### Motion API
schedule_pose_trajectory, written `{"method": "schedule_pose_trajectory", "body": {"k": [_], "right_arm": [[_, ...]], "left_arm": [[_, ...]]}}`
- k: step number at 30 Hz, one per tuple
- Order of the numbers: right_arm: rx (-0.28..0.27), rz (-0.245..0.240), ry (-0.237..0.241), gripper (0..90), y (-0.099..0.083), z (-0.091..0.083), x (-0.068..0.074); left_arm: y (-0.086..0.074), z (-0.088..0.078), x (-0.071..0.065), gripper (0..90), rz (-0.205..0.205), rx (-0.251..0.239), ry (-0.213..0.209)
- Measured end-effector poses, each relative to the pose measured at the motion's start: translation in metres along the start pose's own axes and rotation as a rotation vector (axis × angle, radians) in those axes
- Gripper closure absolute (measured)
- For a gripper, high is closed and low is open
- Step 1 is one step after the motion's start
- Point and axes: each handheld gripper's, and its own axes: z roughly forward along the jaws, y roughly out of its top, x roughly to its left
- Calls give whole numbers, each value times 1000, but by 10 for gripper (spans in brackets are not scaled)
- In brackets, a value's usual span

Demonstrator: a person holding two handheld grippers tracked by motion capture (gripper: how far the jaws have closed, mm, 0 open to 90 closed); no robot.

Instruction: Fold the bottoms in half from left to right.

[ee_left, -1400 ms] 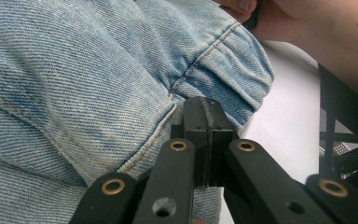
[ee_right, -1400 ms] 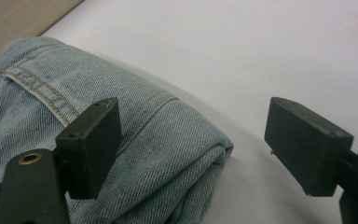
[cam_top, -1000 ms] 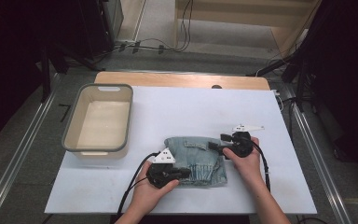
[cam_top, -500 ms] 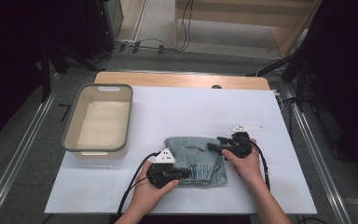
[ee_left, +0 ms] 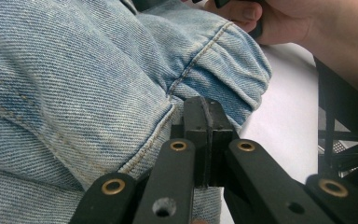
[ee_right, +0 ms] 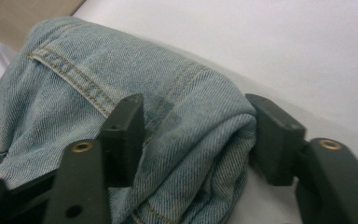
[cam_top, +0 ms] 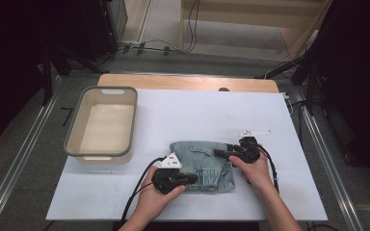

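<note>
the folded denim garment (cam_top: 201, 165) lies on the white worktop (cam_top: 197, 115), toward the person's side and right of the beige plastic tub (cam_top: 103, 124). the left gripper (cam_top: 189, 179) sits at the garment's near left edge; in the left gripper view its jaws are pressed together on a seamed fold of the denim (ee_left: 121, 88). the right gripper (cam_top: 220, 153) is at the garment's far right corner; its jaws have just been closing and stand either side of a bunched fold (ee_right: 186, 140), which fills the gap between them, both pads against it.
</note>
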Motion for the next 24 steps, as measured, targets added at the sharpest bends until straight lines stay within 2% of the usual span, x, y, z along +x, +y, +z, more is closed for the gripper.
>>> {"method": "schedule_pose_trajectory", "body": {"k": [1, 2, 3, 5, 6, 7, 8, 12, 13, 16, 19, 21, 23, 24], "right_arm": [[-3, 2, 2, 460, -1, 0, 1], [-17, -12, -11, 562, -2, -2, 3], [-27, -30, -34, 577, -2, -3, 5], [-33, -48, -46, 590, -3, -3, 7], [-53, -83, -73, 619, -3, -6, 12], [-53, -83, -73, 619, -3, -6, 12], [-72, -109, -87, 637, -2, -9, 17], [-104, -133, -88, 650, 0, -17, 23], [-131, -144, -74, 650, 1, -23, 27], [-162, -148, -48, 650, 2, -29, 31], [-174, -168, -57, 650, 2, -30, 34], [-173, -195, -92, 651, 2, -30, 38], [-169, -191, -94, 651, 2, -29, 37], [-159, -161, -90, 644, 1, -26, 32]], "left_arm": [[0, 0, 0, 887, 0, 0, 1], [0, 0, 0, 887, 1, -1, 2], [0, 0, 0, 887, 1, 0, 2], [0, 0, 0, 887, 1, -1, 3], [0, 0, 0, 887, 1, -1, 0], [0, 0, 0, 887, 1, 1, 0], [0, 0, 0, 887, 1, 0, -2], [0, -1, 1, 887, 4, 4, -6], [0, -1, 1, 886, 4, 5, -8], [-1, -2, 1, 887, 6, 6, -8], [-1, -2, 0, 887, 6, 7, -7], [-1, -2, 0, 887, 5, 6, -5], [-1, -2, 0, 887, 6, 6, -5], [0, -2, 0, 887, 7, 6, -4]]}}
